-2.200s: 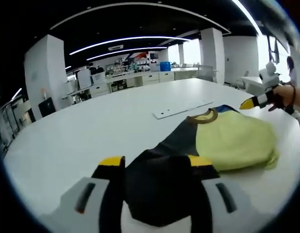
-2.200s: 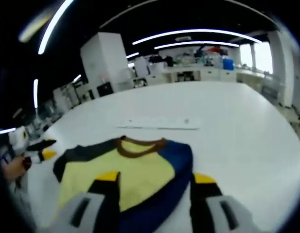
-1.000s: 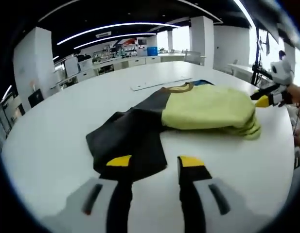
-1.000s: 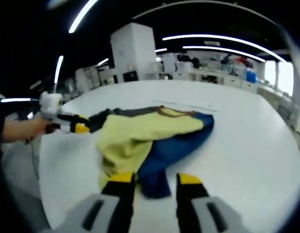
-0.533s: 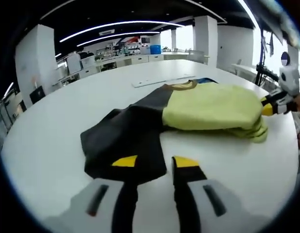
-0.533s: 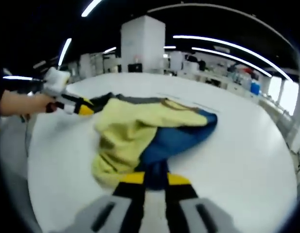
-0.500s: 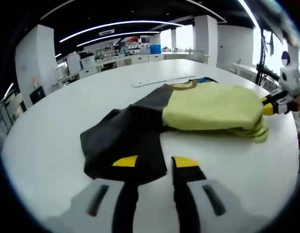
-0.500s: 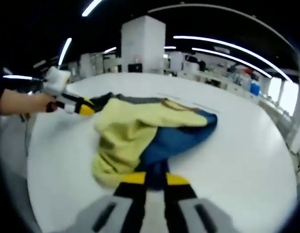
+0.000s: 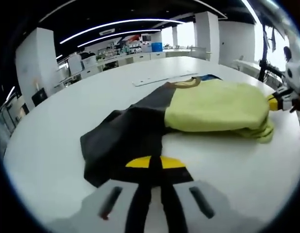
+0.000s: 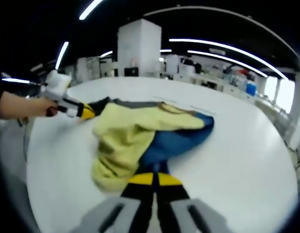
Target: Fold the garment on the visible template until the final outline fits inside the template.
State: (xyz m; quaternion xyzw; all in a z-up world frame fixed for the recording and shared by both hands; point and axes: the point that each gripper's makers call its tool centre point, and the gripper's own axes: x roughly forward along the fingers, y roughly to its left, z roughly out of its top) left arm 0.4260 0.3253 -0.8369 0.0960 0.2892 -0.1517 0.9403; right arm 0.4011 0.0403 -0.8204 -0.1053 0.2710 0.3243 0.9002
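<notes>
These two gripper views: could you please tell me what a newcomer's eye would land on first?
The garment stands out first: yellow, black and blue, lying rumpled on the round white table. Next come the yellow-tipped tongs, the left gripper shut on the black sleeve, the right gripper shut on the blue sleeve.

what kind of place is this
Probably an open-plan lab or workshop-style office: a big white table holding the garment, white cabinets and cluttered benches along the far wall, white pillars, and long strip lights on a dark ceiling.
</notes>
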